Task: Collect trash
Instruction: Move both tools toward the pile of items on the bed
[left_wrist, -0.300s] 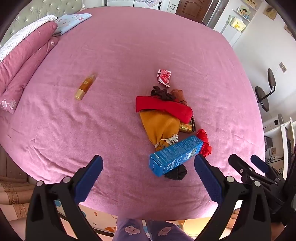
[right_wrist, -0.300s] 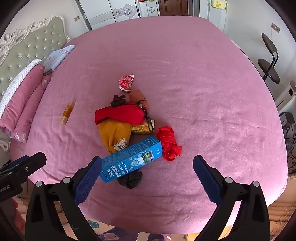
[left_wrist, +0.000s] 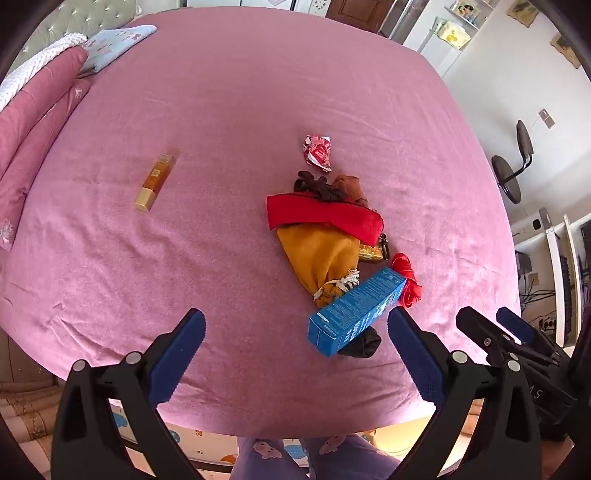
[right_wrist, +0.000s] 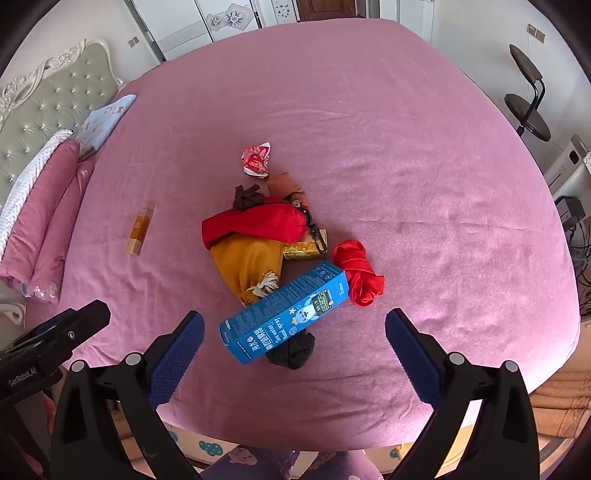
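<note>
A blue carton (left_wrist: 356, 312) (right_wrist: 284, 312) lies tilted on a pile near the front edge of a pink bed (left_wrist: 221, 92) (right_wrist: 406, 147). A crumpled red-and-white wrapper (left_wrist: 317, 152) (right_wrist: 256, 159) sits behind the pile. A small gold box (left_wrist: 369, 254) (right_wrist: 301, 251) shows beside the cloths. An amber bottle with a gold cap (left_wrist: 154, 182) (right_wrist: 138, 230) lies alone to the left. My left gripper (left_wrist: 295, 349) hovers open above the bed's front edge, left of the carton. My right gripper (right_wrist: 293, 350) is open above the carton's near end, touching nothing.
The pile holds a red cloth (left_wrist: 321, 216), a mustard pouch (left_wrist: 319, 258), a red knotted cloth (right_wrist: 356, 271), brown and dark socks. Pink pillows (right_wrist: 40, 206) and a headboard (right_wrist: 44, 103) lie left. A black stool (right_wrist: 528, 107) stands right. Purple-trousered legs (left_wrist: 295, 454) show below.
Both views shift only slightly; the grippers stay open and the things on the bed lie as before.
</note>
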